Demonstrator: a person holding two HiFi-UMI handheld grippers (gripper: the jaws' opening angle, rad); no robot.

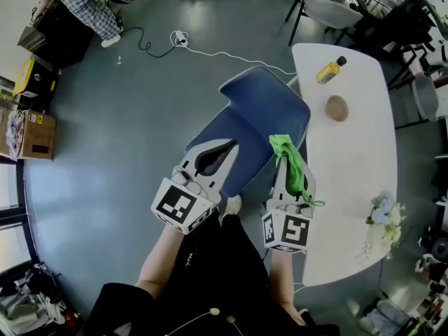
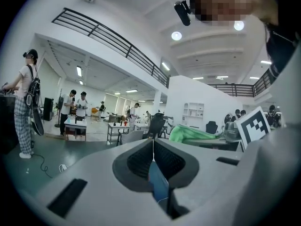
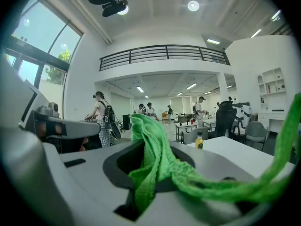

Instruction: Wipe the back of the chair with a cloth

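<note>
"Where's the cloth (image 1: 283, 145)?"

"The green one? The right gripper (image 1: 292, 165) has it. Its jaws are nipped on a bunch of it, and the rest spills over the top and trails down one side. It's at the near right edge of the chair (image 1: 262, 114), in the gap between the chair and the white table (image 1: 350, 166)."

"And the left gripper (image 1: 228, 148)?"

"Over the chair's near end, jaws pressed together at the tips. There's a sliver of the chair's blue in the slit behind them, but I can't tell whether it's caught there or only showing through."

"Any containers about?"

"A bottle (image 1: 329, 71) with a dark cap and yellow contents stands on the table, to the right of the chair's far end. A brown round thing (image 1: 337, 108) sits just beside it. Well to the chair's left there's a cardboard box (image 1: 35, 133) on the floor, but I can't see what's in it."
</note>
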